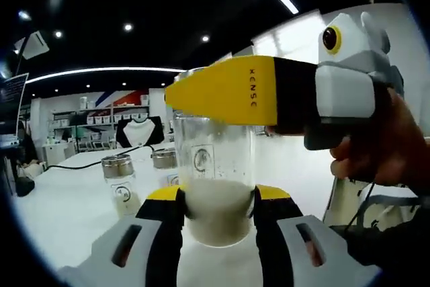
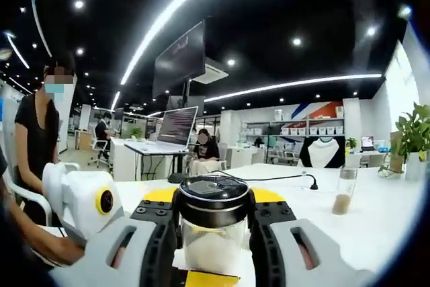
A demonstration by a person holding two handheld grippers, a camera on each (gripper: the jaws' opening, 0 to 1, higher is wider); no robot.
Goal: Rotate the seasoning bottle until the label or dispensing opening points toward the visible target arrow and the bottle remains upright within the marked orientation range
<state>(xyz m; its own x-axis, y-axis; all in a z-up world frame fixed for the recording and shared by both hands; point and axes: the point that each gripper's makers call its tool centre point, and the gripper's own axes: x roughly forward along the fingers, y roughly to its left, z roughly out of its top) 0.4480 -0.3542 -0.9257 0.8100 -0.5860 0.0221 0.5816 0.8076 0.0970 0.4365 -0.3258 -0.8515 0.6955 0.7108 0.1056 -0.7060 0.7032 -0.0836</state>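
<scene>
White desk (image 1: 74,213) carries the seasoning bottle (image 1: 216,193); left tongs (image 1: 218,216) clamp its base, right tongs (image 2: 213,223) clamp its neck below the lid.

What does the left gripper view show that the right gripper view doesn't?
Left gripper view: two small metal-capped jars on the white table, and the right gripper across the bottle's top. Right gripper view: the bottle's black lid, a small jar, a laptop, a potted plant. Both: the seasoning bottle between that view's own jaws.
</scene>
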